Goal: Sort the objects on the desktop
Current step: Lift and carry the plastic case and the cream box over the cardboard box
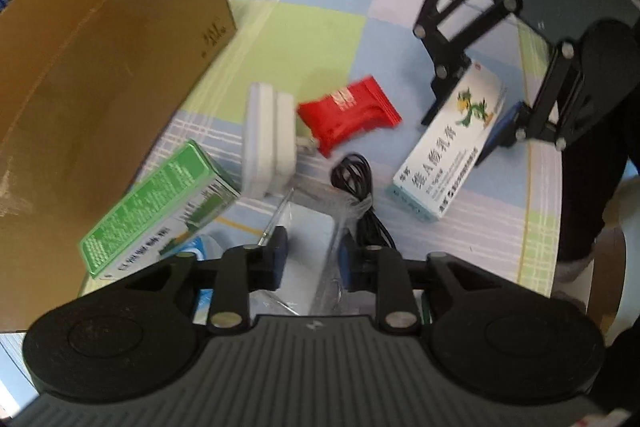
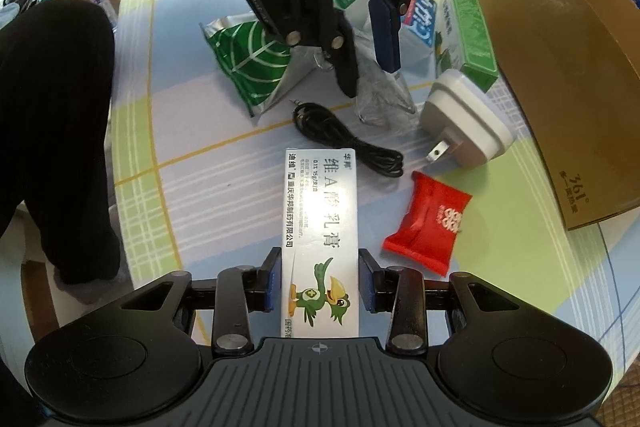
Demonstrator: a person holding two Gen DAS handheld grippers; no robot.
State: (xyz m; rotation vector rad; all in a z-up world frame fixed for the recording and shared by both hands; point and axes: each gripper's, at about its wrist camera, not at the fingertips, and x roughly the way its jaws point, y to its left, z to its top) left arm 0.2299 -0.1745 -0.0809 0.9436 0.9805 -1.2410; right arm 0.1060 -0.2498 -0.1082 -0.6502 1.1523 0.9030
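My right gripper (image 2: 320, 283) is open with its blue pads on either side of a white ointment box with a green bird (image 2: 320, 227), lying on the table; the box also shows in the left wrist view (image 1: 448, 147). My left gripper (image 1: 312, 259) is open over a clear plastic bag (image 2: 380, 95), fingers either side of it. Nearby lie a red candy packet (image 2: 426, 223), a white plug adapter (image 2: 464, 119), a black cable (image 2: 352, 143), a green medicine box (image 1: 156, 207) and a green-white pouch (image 2: 252, 67).
A large open cardboard box (image 2: 560, 67) stands at the table's edge beside the objects. A blue-white carton (image 2: 420, 23) sits behind the bag. The checked tablecloth (image 2: 200, 131) covers the table. A person's dark leg (image 2: 52, 107) is beside the table; more boxes lie on the floor.
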